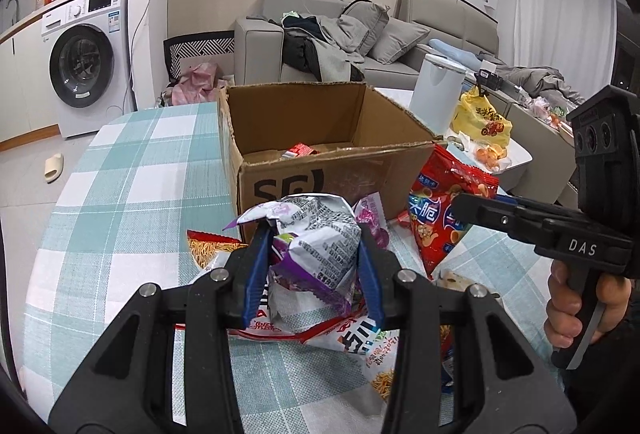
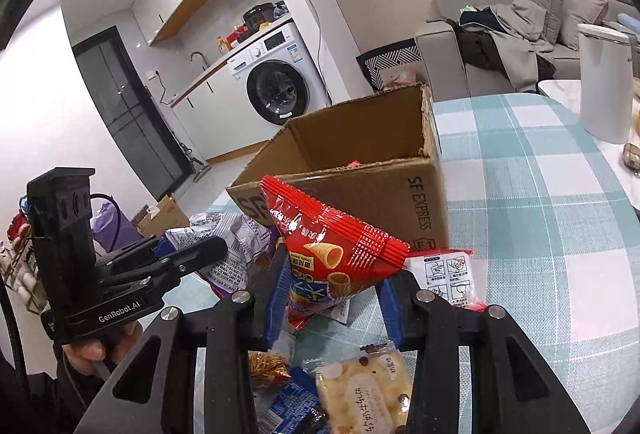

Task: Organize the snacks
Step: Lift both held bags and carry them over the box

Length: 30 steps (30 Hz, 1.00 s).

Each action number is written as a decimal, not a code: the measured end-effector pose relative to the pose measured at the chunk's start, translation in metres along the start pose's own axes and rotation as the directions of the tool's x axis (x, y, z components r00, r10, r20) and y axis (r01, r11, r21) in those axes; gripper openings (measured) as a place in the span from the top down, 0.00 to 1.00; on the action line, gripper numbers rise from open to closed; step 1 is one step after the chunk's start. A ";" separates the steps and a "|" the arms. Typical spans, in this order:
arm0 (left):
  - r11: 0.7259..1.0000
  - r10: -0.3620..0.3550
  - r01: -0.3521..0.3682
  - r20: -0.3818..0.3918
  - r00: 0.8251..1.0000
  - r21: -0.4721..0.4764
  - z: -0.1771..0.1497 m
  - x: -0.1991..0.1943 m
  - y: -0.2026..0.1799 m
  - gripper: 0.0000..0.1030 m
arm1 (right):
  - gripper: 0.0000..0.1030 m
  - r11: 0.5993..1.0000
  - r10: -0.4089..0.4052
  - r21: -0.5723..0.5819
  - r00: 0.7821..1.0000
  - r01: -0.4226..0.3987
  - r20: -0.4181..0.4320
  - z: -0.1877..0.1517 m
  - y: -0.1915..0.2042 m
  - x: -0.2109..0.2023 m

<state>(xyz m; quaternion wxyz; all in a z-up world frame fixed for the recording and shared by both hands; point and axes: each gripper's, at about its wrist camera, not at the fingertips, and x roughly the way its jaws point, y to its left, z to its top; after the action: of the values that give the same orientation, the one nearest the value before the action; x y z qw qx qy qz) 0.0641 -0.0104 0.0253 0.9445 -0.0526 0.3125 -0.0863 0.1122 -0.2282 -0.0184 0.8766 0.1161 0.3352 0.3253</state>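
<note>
My left gripper (image 1: 315, 234) is shut on a crumpled purple and silver snack bag (image 1: 316, 242), lifted above the pile in front of the cardboard box (image 1: 288, 190). The right gripper (image 2: 334, 286) is shut on a red corn-cone snack bag (image 2: 332, 234), which stands tilted before the box's near wall (image 2: 400, 206). From the left wrist view, the right gripper (image 1: 460, 208) and its red bag (image 1: 440, 222) show at the right, a hand on the handle. The left gripper (image 2: 200, 250) with its purple bag (image 2: 236, 246) shows at the left. A small red packet (image 1: 298, 150) lies inside the box.
Loose snacks lie on the teal checked tablecloth (image 1: 132, 174): a pale puff bag (image 2: 360, 390), a white packet (image 2: 444, 274), a blue packet (image 2: 296, 394), an orange stick-snack bag (image 1: 212, 246). A white bin (image 1: 436, 94) and a yellow bag (image 1: 480, 118) stand beyond the box.
</note>
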 end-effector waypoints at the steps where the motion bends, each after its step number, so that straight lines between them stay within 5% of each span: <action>1: 1.000 0.000 0.000 0.002 1.000 -0.001 0.001 -0.002 -0.001 0.63 | 0.61 1.000 0.002 -0.001 1.000 -0.002 0.002 0.000 0.001 -0.001; 30: 1.000 0.005 -0.004 0.115 0.993 -0.016 0.037 -0.059 -0.012 0.63 | 0.61 1.000 0.026 -0.012 0.993 -0.025 0.116 0.021 0.019 -0.043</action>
<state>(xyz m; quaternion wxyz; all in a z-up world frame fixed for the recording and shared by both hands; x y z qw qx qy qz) 0.0382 -0.0092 0.0904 0.9608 -0.0641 0.2582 -0.0786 0.0928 -0.2413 0.0269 0.8910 0.1345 0.2805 0.3307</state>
